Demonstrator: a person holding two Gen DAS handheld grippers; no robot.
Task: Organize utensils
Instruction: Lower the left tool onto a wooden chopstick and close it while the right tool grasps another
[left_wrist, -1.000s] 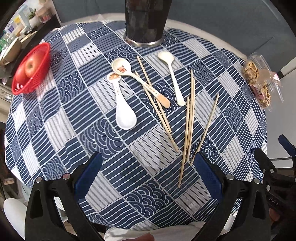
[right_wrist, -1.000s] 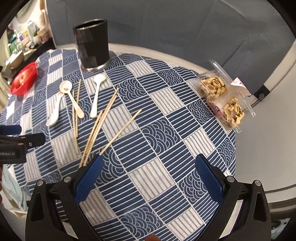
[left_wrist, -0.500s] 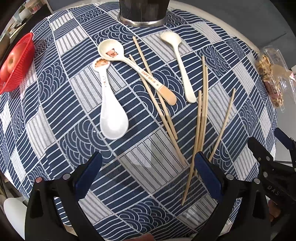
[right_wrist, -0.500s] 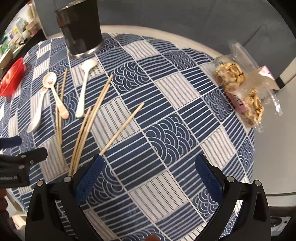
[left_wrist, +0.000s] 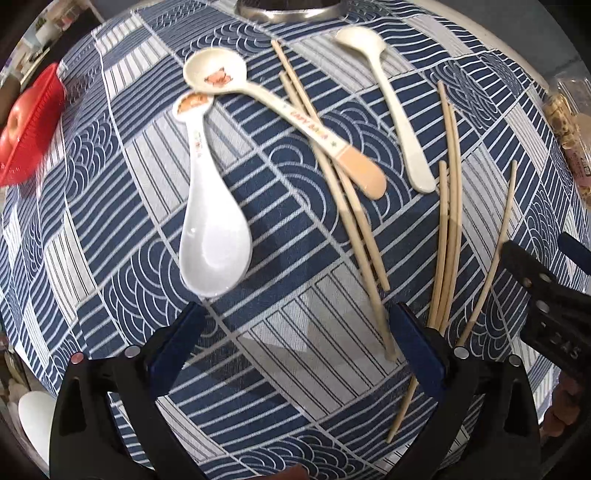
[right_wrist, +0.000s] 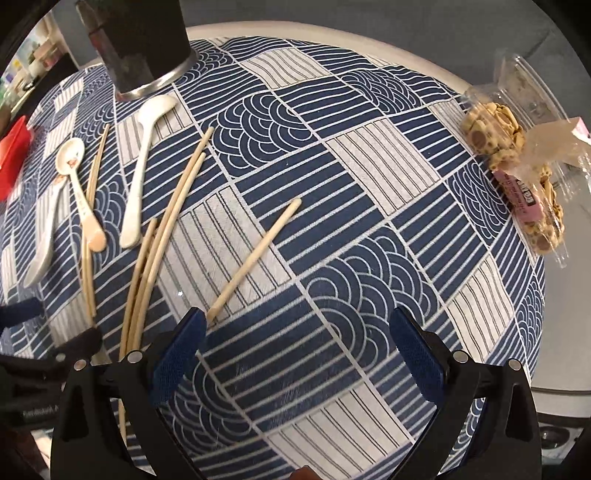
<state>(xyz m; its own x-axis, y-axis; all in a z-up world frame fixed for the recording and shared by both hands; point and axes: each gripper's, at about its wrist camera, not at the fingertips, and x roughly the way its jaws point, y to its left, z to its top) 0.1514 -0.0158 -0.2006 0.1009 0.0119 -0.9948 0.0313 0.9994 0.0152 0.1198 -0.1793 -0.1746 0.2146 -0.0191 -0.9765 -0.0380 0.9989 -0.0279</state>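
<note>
On the patterned tablecloth (left_wrist: 110, 155) both claws hang low, spread wide and holding nothing. Left gripper (left_wrist: 299, 343) sits just short of the white spoon (left_wrist: 214, 236); right gripper (right_wrist: 295, 343) has its left finger beside the stray chopstick (right_wrist: 255, 258). I'd straddle each piece across its narrow part, pinch gently, then lift toward the black cup (right_wrist: 136, 44).

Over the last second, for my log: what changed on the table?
Both open grippers, left and right, dropped closer to the blue patterned tablecloth; neither grasped anything. The wooden chopsticks, three pale spoons and dark metal-rimmed cup stayed put.
</note>
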